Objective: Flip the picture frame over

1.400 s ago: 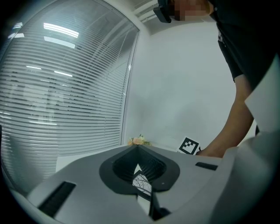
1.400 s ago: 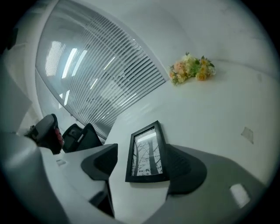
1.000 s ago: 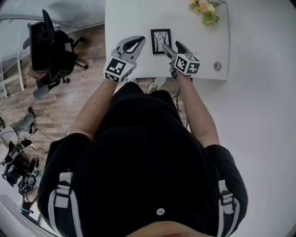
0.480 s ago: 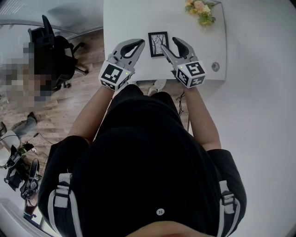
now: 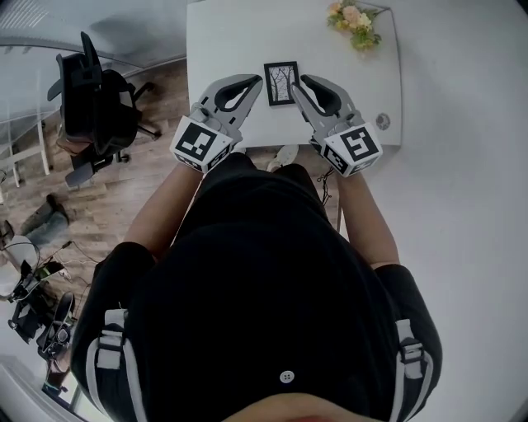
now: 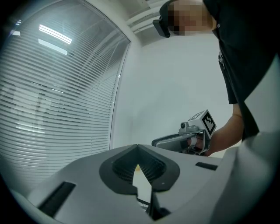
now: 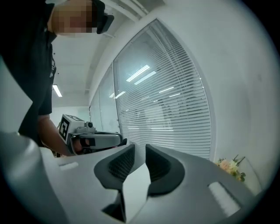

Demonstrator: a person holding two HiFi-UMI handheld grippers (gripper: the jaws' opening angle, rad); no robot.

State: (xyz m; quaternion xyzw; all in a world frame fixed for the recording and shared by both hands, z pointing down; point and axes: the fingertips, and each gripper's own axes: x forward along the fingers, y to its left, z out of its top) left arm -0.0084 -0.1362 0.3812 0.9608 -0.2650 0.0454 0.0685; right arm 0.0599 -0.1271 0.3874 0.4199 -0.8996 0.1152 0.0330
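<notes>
The black picture frame (image 5: 281,82) lies flat on the white table (image 5: 231,41), its tree drawing facing up. Both grippers hang in the air near the table's front edge, one on each side of the frame, touching nothing. My left gripper (image 5: 252,80) (image 6: 138,151) has its tips together and holds nothing. My right gripper (image 5: 299,81) (image 7: 140,153) has just been closing; a narrow gap is left between its pads, with nothing in it. Each gripper view shows the other gripper beside it, not the frame.
A bunch of flowers (image 5: 355,21) (image 7: 229,168) lies at the table's far right corner, and a small round disc (image 5: 382,121) near its right front corner. A black office chair (image 5: 95,95) stands on the wooden floor to the left. Window blinds (image 6: 52,96) fill the background.
Both grippers have risen toward the camera, the right one more. The right gripper has rolled, so its marker cube faces up, and its jaws have narrowed. The frame has not moved.
</notes>
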